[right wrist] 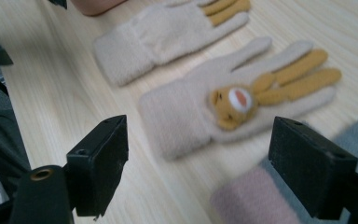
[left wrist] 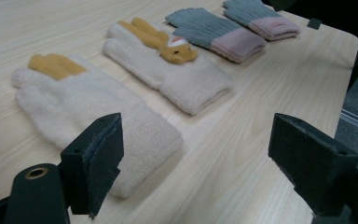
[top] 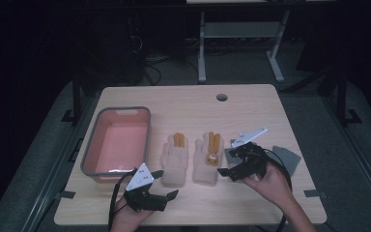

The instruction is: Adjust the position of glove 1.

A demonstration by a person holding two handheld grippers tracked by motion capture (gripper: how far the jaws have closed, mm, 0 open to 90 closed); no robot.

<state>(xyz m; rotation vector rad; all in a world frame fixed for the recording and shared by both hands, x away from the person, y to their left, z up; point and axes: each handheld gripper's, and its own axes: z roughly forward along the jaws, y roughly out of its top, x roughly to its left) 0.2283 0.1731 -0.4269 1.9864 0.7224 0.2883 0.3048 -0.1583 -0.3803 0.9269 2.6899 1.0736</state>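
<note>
Near the table's front edge, the left tongs (top: 170, 183) gape wide and empty before a cream glove (top: 175, 159). The right tongs (top: 228, 157), also wide, hover beside its bear-faced partner (top: 208, 157). Farther left, the pink basin (top: 142, 140) looks empty; seemingly nothing is packed yet.

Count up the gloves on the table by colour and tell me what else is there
Cream gloves: 2
Grey gloves with pink cuffs: 2
Pink basin: 1
Total: 5
</note>
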